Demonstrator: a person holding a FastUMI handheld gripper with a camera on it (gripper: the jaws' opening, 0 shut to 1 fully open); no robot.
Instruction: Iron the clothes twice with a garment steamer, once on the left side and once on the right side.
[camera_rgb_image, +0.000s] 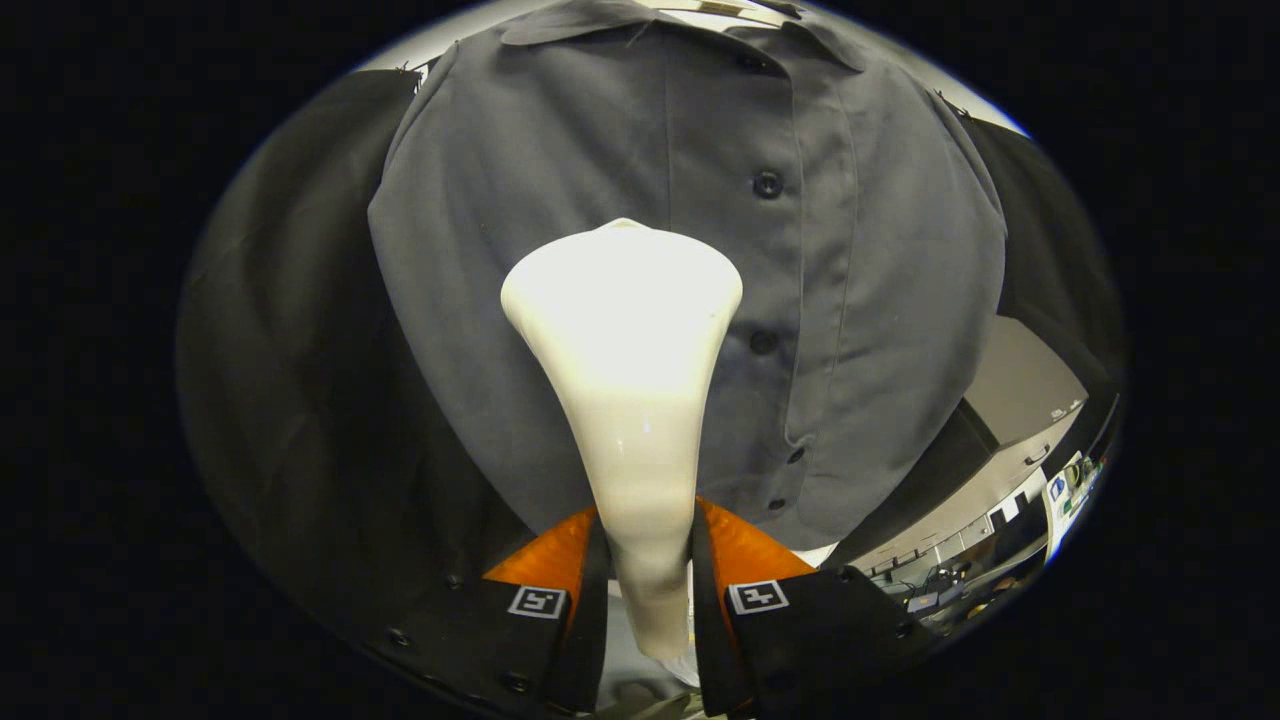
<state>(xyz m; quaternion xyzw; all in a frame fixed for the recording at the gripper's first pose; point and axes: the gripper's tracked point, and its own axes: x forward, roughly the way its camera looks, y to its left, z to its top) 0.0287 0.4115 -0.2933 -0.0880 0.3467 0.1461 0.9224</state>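
Observation:
A grey button-up shirt (560, 200) hangs in front of me on a hanger, its button placket running down just right of centre. My gripper (645, 530) is shut on the neck of a white garment steamer (625, 340), one finger on each side. The steamer's wide flared head points up at the shirt's chest, to the left of the placket. I cannot tell whether the head touches the cloth.
Black booth cloth (290, 350) hangs behind and to both sides of the shirt. Past the shirt's lower right hem a room opens with a pale wall (1020, 380) and cluttered desks (960, 580).

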